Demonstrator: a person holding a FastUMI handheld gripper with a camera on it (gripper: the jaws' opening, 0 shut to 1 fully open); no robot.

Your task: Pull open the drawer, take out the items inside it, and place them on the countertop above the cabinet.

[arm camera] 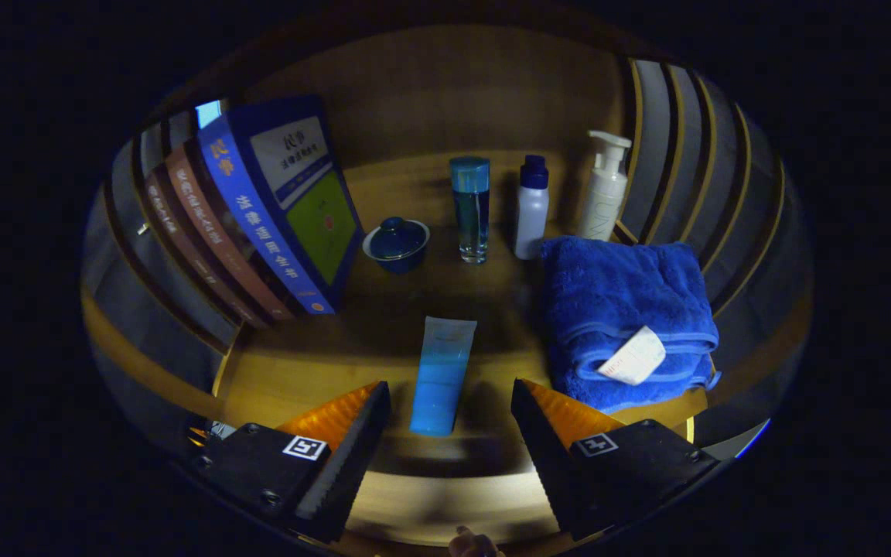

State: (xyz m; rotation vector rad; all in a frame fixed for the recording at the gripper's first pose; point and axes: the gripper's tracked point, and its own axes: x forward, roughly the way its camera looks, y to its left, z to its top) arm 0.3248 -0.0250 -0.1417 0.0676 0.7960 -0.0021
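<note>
A blue tube lies flat on the wooden countertop, its near end reaching between my two fingers without touching either. My gripper stands open, with the left finger and right finger wide apart and nothing pressed between them. The drawer and cabinet front are hidden below.
A folded blue towel with a white tag lies just beyond the right finger. Leaning books stand beyond the left finger. At the back stand a small blue lidded bowl, a clear blue bottle, a white bottle and a pump bottle.
</note>
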